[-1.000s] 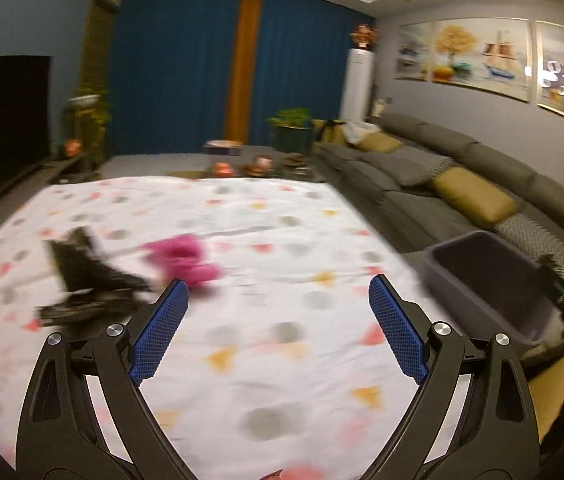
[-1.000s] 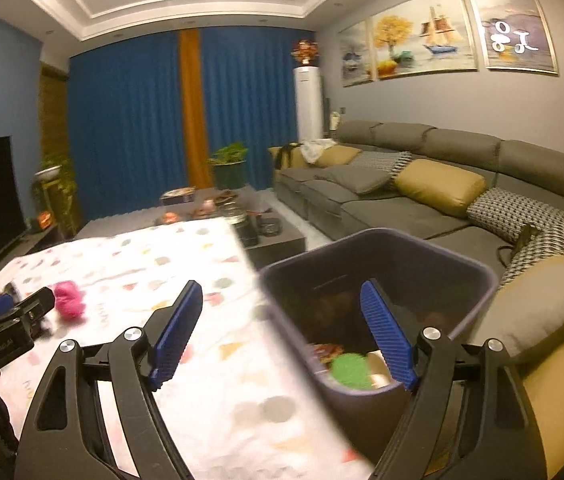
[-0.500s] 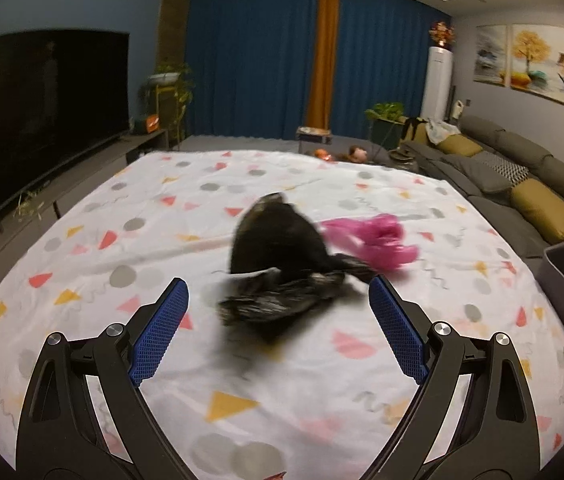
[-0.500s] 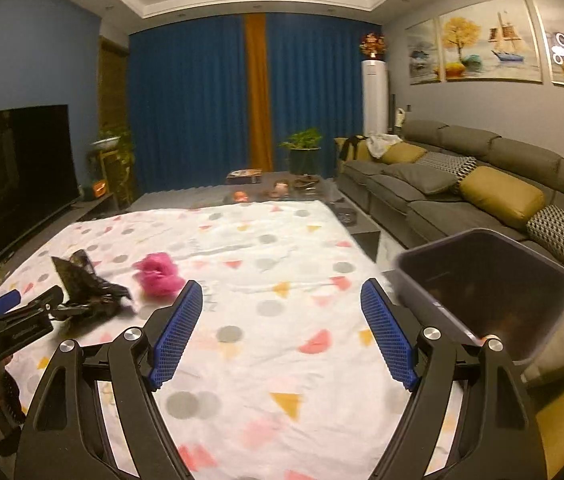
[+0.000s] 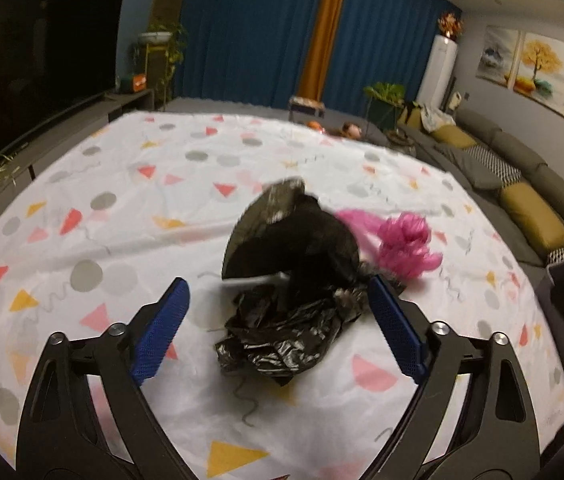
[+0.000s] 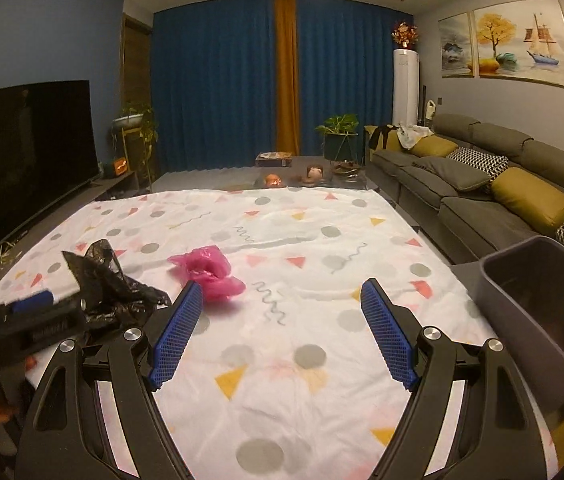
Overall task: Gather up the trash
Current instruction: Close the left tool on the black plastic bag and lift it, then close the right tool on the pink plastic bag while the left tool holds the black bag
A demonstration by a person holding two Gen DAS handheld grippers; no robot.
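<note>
Black crumpled plastic bag [image 5: 282,312] lay framed between our left hand-held gripper [image 5: 278,328], its jaws just narrowing, untouched; our right hand-held gripper [image 6: 282,332] hung released, sparing the bin [image 6: 541,300].

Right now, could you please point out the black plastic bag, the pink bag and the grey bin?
black plastic bag [image 5: 282,336], left wrist view, crumpled lower folds
pink bag [image 6: 210,272], right wrist view, its middle
grey bin [image 6: 521,320], right wrist view, near wall

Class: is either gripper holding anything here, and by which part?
Nothing held. The left gripper, closing slightly, straddles the black bag untouched; the right gripper is empty.
</note>
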